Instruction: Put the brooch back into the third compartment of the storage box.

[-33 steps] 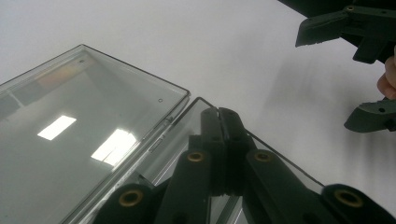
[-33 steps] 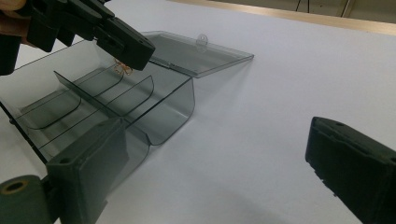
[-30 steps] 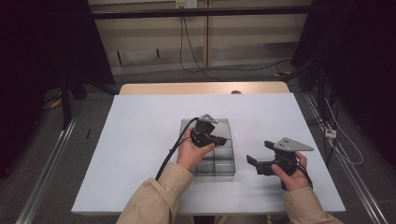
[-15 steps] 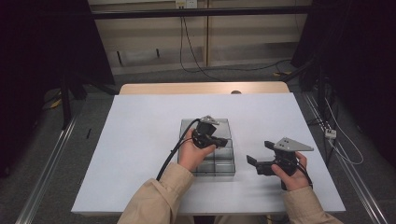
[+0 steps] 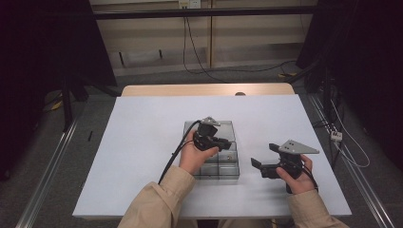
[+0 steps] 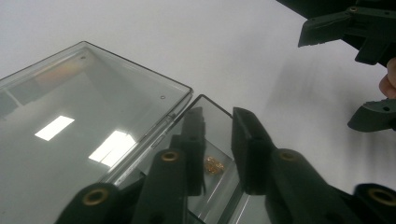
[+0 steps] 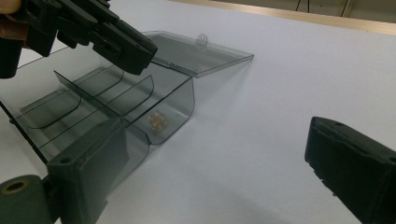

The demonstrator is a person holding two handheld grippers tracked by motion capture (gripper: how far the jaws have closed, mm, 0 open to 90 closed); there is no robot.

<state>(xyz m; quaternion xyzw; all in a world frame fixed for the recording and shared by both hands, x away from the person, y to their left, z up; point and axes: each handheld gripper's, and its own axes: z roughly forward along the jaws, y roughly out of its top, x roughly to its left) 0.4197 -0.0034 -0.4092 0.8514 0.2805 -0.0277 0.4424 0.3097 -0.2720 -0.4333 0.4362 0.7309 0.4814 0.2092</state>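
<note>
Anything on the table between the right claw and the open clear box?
Nothing: in the high view, bare white table separates the right claw from the clear compartment box; the right gripper view agrees.

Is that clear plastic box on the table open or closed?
Open. The compartment box has its lid folded back flat on the table, leaving the dividers and a small amber piece uncovered.

A white table point(image 5: 142, 142) with a pale wooden strip along its far edge. On it lies a smoky grey, see-through plastic box point(image 5: 227, 167) with its lid point(image 7: 196, 51) of the same tint. A small amber-gold piece point(image 7: 158, 120) glints inside one compartment. Both grippers, left gripper point(image 5: 227, 142) and right gripper point(image 5: 259, 164), are matte black; the left one has brass-coloured rivets, and the right carries a light grey plate. The person's sleeves point(image 5: 157, 204) are beige. Black cables run over a grey floor.
</note>
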